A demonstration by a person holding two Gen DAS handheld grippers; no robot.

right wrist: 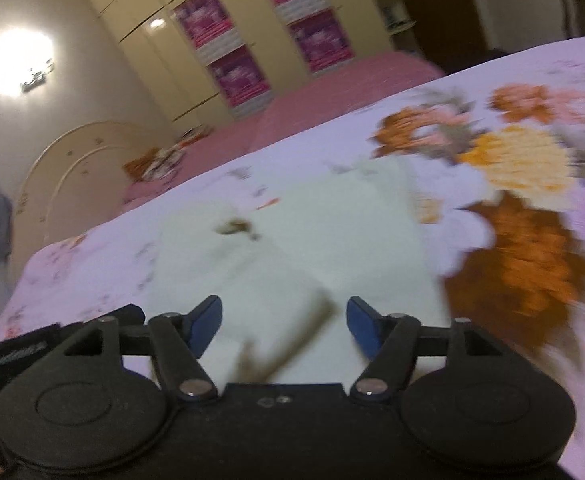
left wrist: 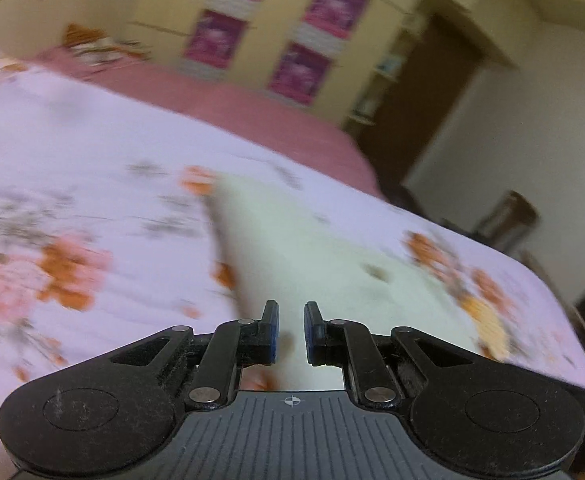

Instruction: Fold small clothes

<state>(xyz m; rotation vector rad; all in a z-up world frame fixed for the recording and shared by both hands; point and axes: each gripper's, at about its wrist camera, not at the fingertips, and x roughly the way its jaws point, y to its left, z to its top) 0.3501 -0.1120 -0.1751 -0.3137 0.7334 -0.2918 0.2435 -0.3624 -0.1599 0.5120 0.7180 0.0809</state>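
A small white garment (left wrist: 292,248) lies flat on the floral bedspread (left wrist: 72,160). In the left wrist view it stretches away from my left gripper (left wrist: 291,320), whose jaws stand a narrow gap apart over its near end, holding nothing. In the right wrist view the garment (right wrist: 332,232) has a folded flap with a dark edge (right wrist: 312,328) right between the fingers of my right gripper (right wrist: 283,316), which is wide open just above it. Both views are motion-blurred.
The bedspread (right wrist: 532,240) has large orange and pink flowers. A pink sheet (left wrist: 252,108) covers the far side of the bed. A cream wardrobe with purple panels (left wrist: 276,32) stands behind. The bed edge (left wrist: 552,292) drops off at the right, near a chair (left wrist: 508,220).
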